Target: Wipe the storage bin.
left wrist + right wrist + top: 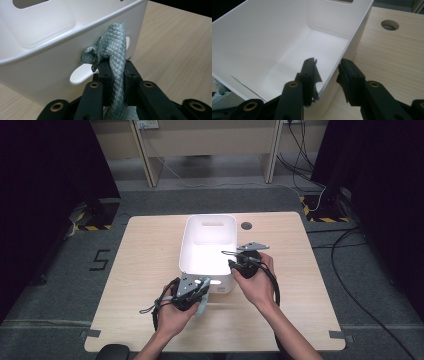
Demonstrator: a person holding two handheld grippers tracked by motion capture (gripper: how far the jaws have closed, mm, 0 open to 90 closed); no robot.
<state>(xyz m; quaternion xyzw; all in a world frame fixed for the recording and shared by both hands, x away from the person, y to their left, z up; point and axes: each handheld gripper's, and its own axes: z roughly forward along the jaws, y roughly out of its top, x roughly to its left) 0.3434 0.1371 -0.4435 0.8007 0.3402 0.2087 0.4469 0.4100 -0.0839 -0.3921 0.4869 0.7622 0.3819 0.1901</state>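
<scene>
A white plastic bin (207,247) stands upright on the wooden table, open at the top, rectangular with rounded corners and walls that taper slightly toward the base. A slot handle is cut through its far end wall and another through its near end wall. Its inside is bare and brightly lit. A grey-green cloth (113,53) with a quilted diamond weave is bunched into a narrow roll and pressed against the outside of the bin's near wall, right at the slot handle, its crumpled end folded over there.
</scene>
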